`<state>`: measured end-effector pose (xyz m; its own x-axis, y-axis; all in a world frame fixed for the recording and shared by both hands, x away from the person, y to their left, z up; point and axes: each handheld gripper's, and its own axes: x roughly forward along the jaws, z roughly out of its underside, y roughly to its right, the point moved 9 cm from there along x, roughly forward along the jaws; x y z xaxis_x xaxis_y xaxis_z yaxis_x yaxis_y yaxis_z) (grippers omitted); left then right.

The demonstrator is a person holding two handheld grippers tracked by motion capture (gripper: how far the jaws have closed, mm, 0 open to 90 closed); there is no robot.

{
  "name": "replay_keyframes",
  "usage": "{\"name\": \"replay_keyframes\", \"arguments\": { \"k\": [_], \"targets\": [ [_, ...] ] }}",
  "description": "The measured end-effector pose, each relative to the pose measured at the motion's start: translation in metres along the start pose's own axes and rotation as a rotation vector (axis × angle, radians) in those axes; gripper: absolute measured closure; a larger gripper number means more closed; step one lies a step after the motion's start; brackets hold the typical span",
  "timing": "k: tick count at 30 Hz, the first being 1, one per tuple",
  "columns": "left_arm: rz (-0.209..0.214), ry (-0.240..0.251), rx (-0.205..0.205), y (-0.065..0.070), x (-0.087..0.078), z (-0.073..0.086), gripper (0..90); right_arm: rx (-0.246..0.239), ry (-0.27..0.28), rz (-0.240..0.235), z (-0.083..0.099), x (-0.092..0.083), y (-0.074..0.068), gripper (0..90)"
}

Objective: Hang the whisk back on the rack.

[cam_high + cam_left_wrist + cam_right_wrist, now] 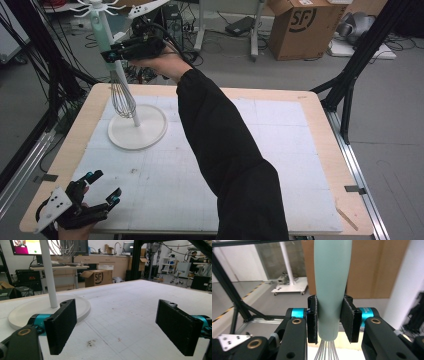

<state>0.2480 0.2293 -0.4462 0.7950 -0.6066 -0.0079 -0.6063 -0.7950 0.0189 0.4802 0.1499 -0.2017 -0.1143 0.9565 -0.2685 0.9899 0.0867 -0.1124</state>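
The right gripper (116,54) is clamped on the pale green handle of the whisk (121,95), wires hanging down. The whisk is held upright beside the pole of the white rack (137,132), apparently so its top can meet the hooks (95,7) at the rack's top. The left gripper (102,187) rests at the near table (280,95) edge, jaws spread and empty, clear of the work.
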Motion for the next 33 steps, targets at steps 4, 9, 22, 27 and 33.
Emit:
{"name": "replay_keyframes", "arguments": {
  "k": [4, 9, 22, 27, 33],
  "targets": [
    [-0.003, 0.001, 0.002, 0.000, 0.000, 0.000, 17.8, 0.013, 0.004, 0.012, 0.001, -0.002, 0.006, 69.3],
    [-0.009, -0.005, 0.002, -0.001, -0.001, 0.001, 17.8, 0.015, 0.000, 0.021, 0.003, 0.002, 0.012, 69.3],
    [-0.008, 0.010, -0.007, -0.002, -0.003, -0.001, 17.8, 0.009, 0.028, 0.096, 0.005, 0.008, 0.032, 69.3],
    [-0.012, 0.010, -0.002, -0.002, -0.003, -0.001, 17.8, -0.007, 0.032, 0.120, 0.005, 0.009, 0.032, 69.2],
    [-0.017, 0.009, 0.000, -0.001, -0.004, -0.001, 17.8, -0.026, 0.032, 0.140, 0.007, 0.011, 0.027, 62.3]
  ]
}}
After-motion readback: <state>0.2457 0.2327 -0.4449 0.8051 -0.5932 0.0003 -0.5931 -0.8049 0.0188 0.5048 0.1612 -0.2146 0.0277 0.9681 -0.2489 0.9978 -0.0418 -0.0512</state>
